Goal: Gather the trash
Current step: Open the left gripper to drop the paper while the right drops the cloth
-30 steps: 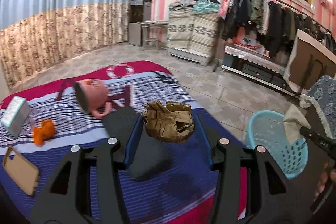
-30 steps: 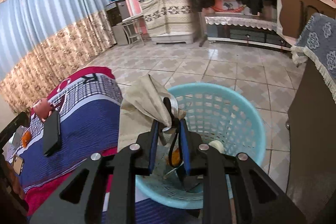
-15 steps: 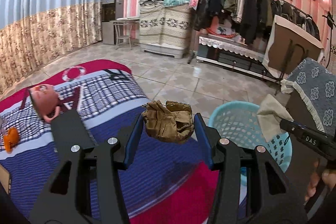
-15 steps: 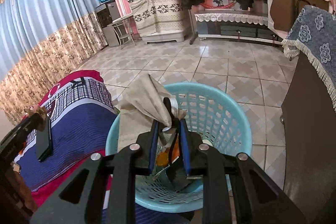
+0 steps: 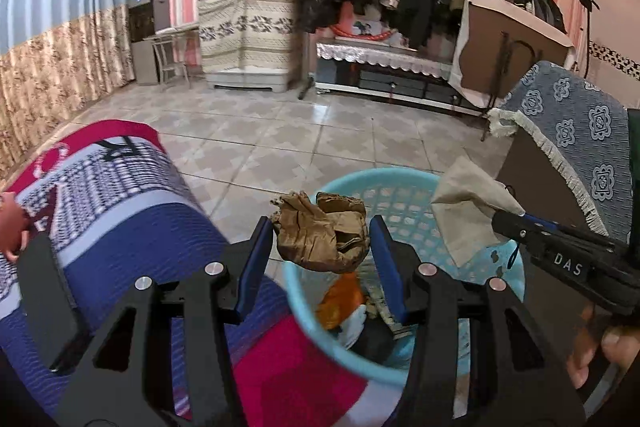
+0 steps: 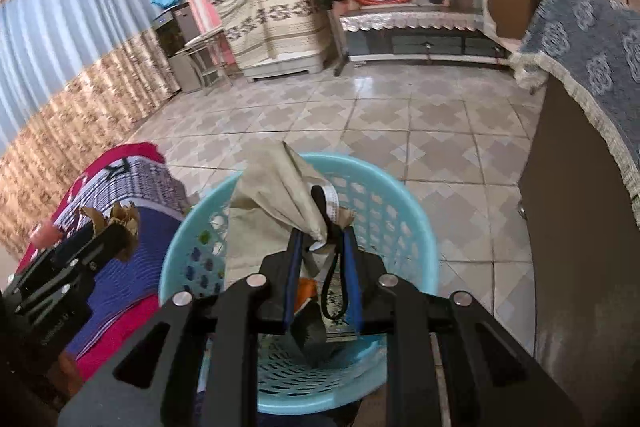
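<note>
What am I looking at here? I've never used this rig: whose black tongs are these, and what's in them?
There is no robot: a person holds one pair of tongs in each hand, with a camera on each looking along its fingers. In the left view, the left tongs clamp a crumpled brown paper wad at the near rim of the blue basket. In the right view, the right tongs pinch a beige paper bag above that basket, which already holds trash. A striped blanket lies to the left.

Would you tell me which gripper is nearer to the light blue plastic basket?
Right. The right gripper, holding beige paper, hangs over the light blue plastic basket's opening; the left gripper, holding crumpled brown paper, is just reaching its rim.
</note>
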The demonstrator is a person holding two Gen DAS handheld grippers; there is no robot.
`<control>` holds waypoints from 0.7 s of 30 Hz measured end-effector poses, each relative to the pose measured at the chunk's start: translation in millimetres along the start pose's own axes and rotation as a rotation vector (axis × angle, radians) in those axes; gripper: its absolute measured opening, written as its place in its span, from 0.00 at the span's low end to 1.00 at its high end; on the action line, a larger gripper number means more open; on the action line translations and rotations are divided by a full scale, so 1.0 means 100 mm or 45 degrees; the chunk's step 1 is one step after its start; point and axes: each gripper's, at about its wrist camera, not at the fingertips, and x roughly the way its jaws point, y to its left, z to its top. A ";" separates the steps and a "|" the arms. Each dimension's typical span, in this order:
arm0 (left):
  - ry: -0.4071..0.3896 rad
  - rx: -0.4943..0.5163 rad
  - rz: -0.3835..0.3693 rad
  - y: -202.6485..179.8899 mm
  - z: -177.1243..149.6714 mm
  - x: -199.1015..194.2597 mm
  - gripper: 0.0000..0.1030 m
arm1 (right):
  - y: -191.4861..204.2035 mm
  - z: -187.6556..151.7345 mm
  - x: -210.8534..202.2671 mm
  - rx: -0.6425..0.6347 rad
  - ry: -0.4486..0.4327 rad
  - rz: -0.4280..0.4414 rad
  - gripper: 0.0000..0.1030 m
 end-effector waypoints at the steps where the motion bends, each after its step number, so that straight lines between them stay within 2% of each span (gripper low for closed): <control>1: 0.003 0.010 -0.004 -0.04 0.01 0.03 0.48 | -0.05 0.00 0.00 0.020 0.001 -0.010 0.20; 7: 0.049 0.058 -0.029 -0.23 0.03 0.25 0.51 | -0.26 -0.01 0.07 0.121 0.028 -0.026 0.20; 8: 0.052 0.064 -0.020 -0.24 0.04 0.28 0.57 | -0.27 -0.01 0.08 0.126 0.030 -0.027 0.20; 9: 0.055 0.067 -0.016 -0.24 0.04 0.29 0.68 | -0.27 -0.01 0.08 0.126 0.030 -0.027 0.20; 11: 0.033 0.047 0.019 -0.18 0.05 0.27 0.77 | -0.28 0.00 0.09 0.127 0.032 -0.026 0.20; 18: -0.027 -0.065 0.119 0.21 0.10 0.06 0.92 | -0.24 -0.01 0.11 0.111 0.044 -0.018 0.21; 21: -0.049 -0.086 0.157 0.39 0.08 -0.08 0.93 | -0.19 -0.03 0.15 0.099 0.053 -0.022 0.21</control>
